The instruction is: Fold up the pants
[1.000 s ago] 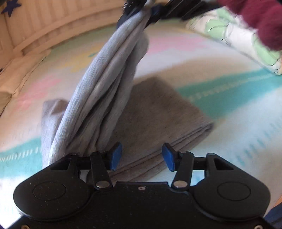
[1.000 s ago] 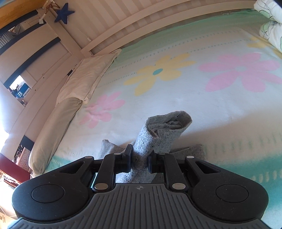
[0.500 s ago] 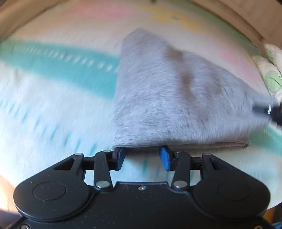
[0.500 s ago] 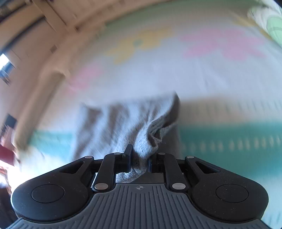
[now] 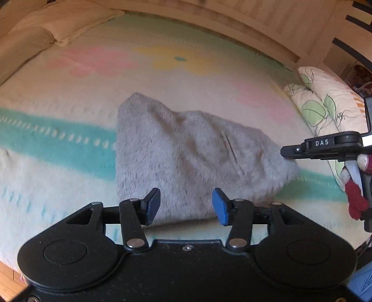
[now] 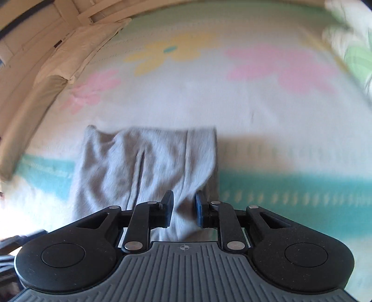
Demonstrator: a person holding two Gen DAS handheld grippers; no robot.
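The grey pants [image 5: 190,162] lie folded in a loose pile on the flowered bed blanket [image 5: 69,176]. My left gripper [image 5: 186,205] is open and empty, its blue pads just above the pile's near edge. In the right wrist view the pants [image 6: 144,167] lie spread and wrinkled ahead. My right gripper [image 6: 184,208] has its jaws parted a little, with a fold of the grey cloth lying loosely between them. The right gripper also shows in the left wrist view [image 5: 320,148] at the pile's right end.
Beige pillows [image 5: 41,30] lie along the far left. A leaf-print pillow [image 5: 325,104] lies at the right edge of the bed. A slatted wooden bed rail [image 5: 255,14] runs along the far side. The blanket has a teal stripe [image 6: 290,192].
The right gripper lowered the lifted pant end onto the pile and opened its jaws. The left gripper swung round to the pile's near edge and stayed open.
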